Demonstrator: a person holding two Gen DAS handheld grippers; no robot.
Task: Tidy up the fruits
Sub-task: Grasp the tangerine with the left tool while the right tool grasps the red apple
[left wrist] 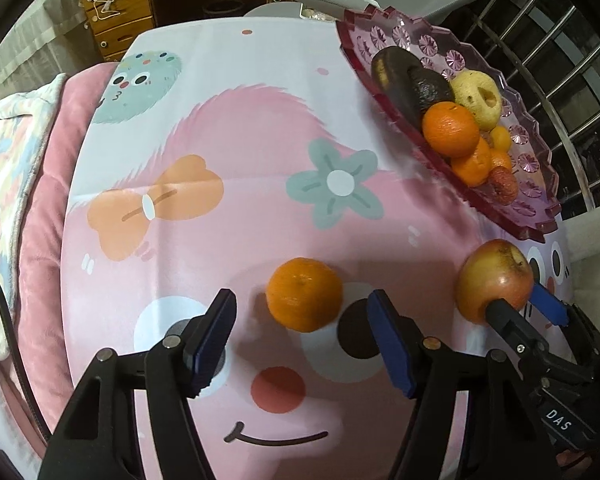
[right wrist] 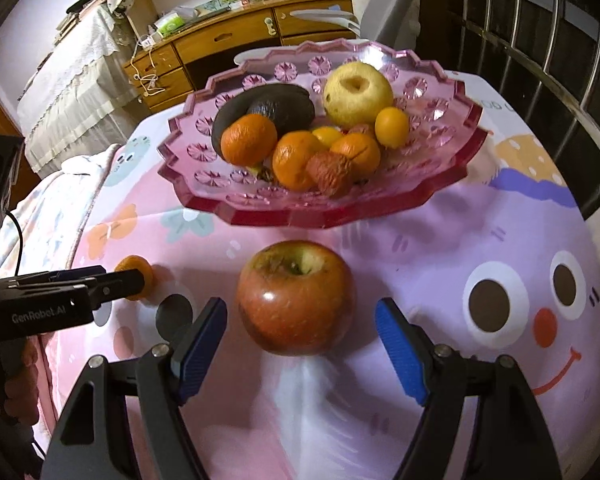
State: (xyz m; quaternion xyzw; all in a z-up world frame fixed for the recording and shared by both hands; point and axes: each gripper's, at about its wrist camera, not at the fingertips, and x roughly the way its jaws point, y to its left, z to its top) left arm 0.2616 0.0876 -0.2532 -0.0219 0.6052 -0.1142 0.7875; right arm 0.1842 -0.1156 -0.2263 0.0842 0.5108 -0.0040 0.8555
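Note:
A loose mandarin orange [left wrist: 305, 300] lies on the cartoon-print tablecloth, just ahead of my left gripper [left wrist: 302, 300], whose blue pads stand open on either side without touching it. To its right a red-yellow apple [right wrist: 296, 298] rests on the cloth. My right gripper [right wrist: 300, 306] is open around the apple, with a gap at each pad. In the left wrist view the apple [left wrist: 496, 280] shows with the right gripper [left wrist: 520, 306] straddling it. The right wrist view shows the left gripper [right wrist: 136, 280] at the orange [right wrist: 138, 270], partly hiding it.
A pink glass bowl [right wrist: 300, 216] stands behind the apple, holding several oranges, a yellow apple, dark avocados and a shrivelled red fruit. A metal railing [right wrist: 540, 80] runs along the right. A pink cushion and blanket [left wrist: 28, 184] lie left of the table; wooden drawers stand beyond.

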